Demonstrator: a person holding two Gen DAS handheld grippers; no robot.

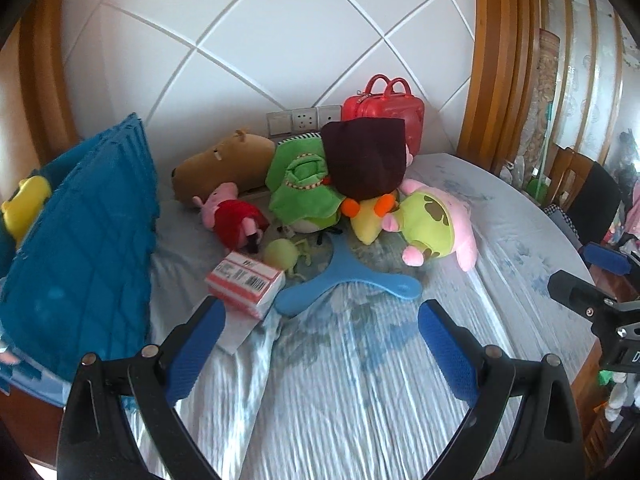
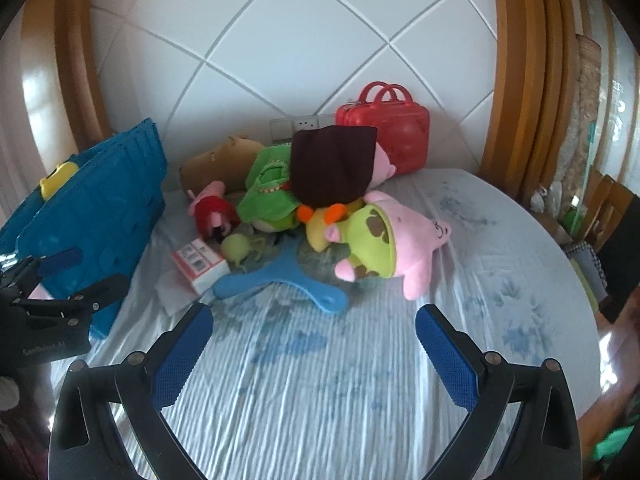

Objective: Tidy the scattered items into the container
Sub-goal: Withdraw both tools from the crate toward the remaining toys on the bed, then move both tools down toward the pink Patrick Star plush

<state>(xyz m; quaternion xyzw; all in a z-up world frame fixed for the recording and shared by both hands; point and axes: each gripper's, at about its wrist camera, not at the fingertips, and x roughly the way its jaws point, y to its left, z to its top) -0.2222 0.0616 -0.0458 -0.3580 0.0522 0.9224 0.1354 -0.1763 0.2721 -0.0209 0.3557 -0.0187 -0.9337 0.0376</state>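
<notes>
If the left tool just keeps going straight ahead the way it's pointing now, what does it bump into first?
Most likely the flat blue three-armed plastic toy, which lies on the cloth-covered table straight ahead between the open left tool's fingers. The small red-and-white cardboard box sits just off the left finger's line. Depth is uncertain.

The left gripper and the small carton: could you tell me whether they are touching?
Apart. In the right wrist view the left gripper hangs in front of the blue crate, with bare sheet between it and the small carton.

Soft daylight, mild motion blur, heavy fisheye bending at edges, dark corner vignetting, glare on wood.
</notes>
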